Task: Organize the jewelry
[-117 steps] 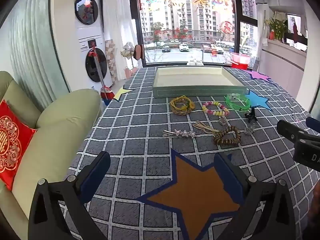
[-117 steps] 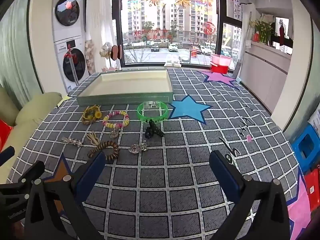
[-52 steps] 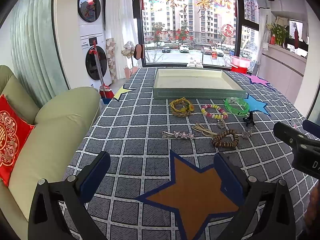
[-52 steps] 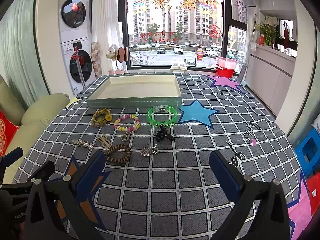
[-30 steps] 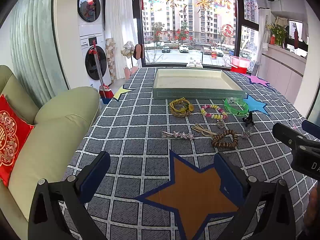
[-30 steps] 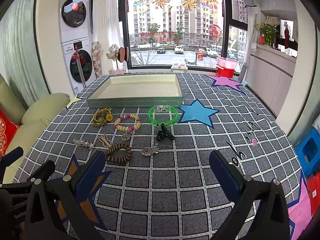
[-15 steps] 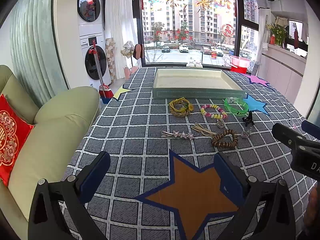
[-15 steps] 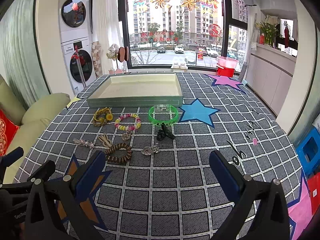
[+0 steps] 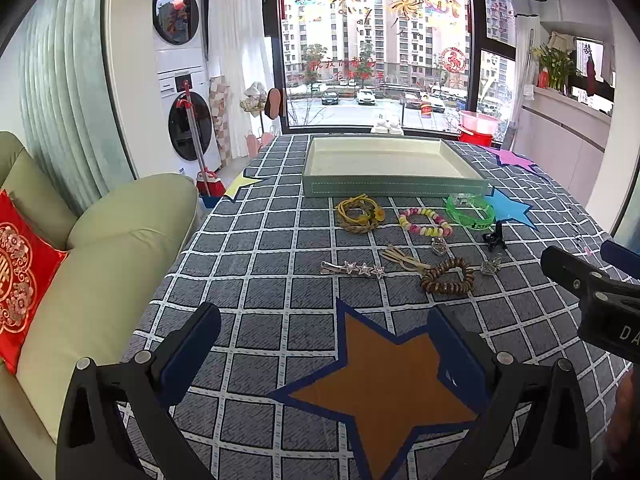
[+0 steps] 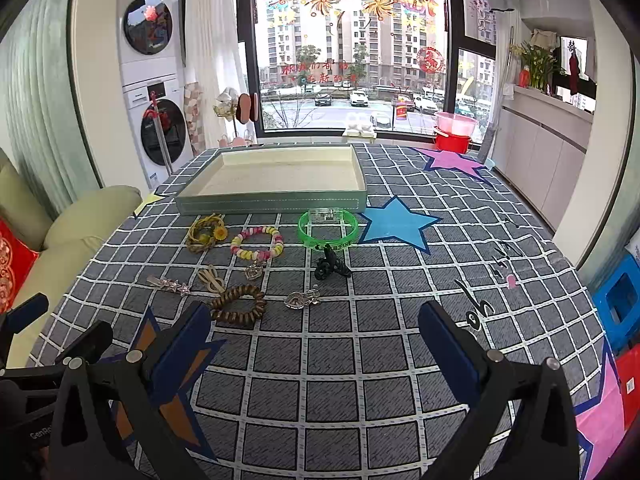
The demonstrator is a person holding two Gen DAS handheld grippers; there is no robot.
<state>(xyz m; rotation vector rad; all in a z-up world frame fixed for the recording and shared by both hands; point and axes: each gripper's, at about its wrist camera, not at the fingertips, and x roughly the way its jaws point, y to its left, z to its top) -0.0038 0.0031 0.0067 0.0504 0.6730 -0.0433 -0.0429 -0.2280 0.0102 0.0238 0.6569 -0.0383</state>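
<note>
An empty green tray stands at the far side of the checked tablecloth. In front of it lie a yellow braided bracelet, a pastel bead bracelet, a green bangle, a black claw clip, a star hair clip, a brown bead bracelet and a silver heart charm. My left gripper and right gripper are both open and empty, held near the table's front, short of the jewelry.
A green sofa with a red cushion stands left of the table. Blue, orange and pink star patches mark the cloth. A blue stool sits off the right edge.
Almost nothing has moved in the last second; both grippers stay open and hover in place. Since 3.9 s ago both views rose and pulled back slightly.
</note>
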